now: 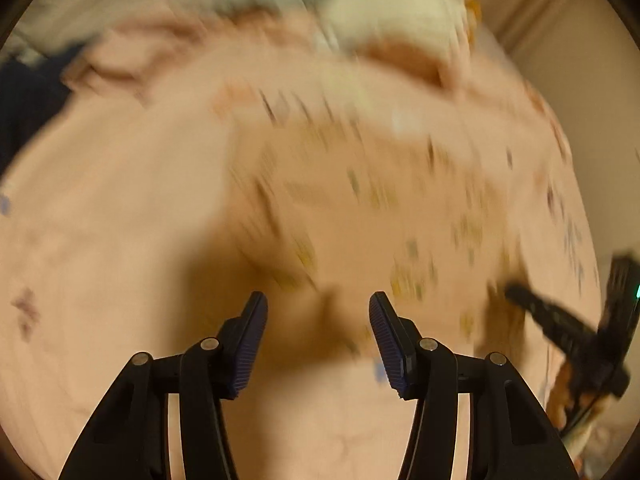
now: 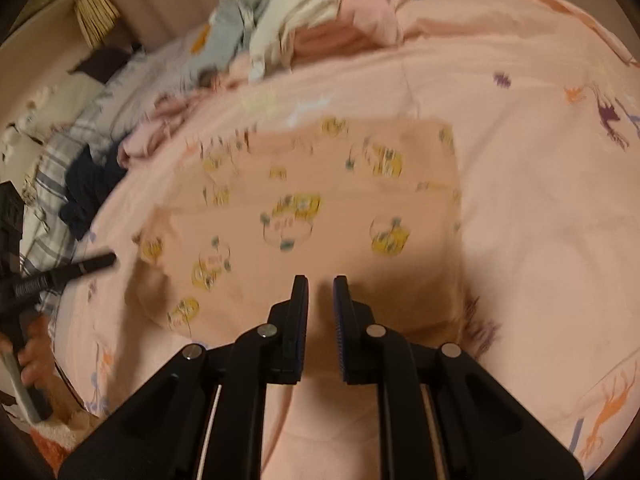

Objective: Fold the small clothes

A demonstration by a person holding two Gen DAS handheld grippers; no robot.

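A small peach garment (image 2: 320, 208) printed with yellow and teal motifs lies flat on the pink bedspread (image 2: 540, 200). My right gripper (image 2: 320, 292) hovers over its near edge, jaws a narrow gap apart and empty. My left gripper (image 1: 318, 308) is open and empty above the same garment (image 1: 380, 200), which is motion-blurred in the left wrist view. The right gripper (image 1: 568, 324) shows at the right edge of the left wrist view; the left gripper (image 2: 60, 272) shows at the left edge of the right wrist view.
A pile of loose clothes (image 2: 288, 28) in white, grey-blue and pink lies at the far side of the bed. A dark navy garment (image 2: 92, 192) and a plaid cloth (image 2: 56, 160) lie at the left. A wall and shelf stand beyond.
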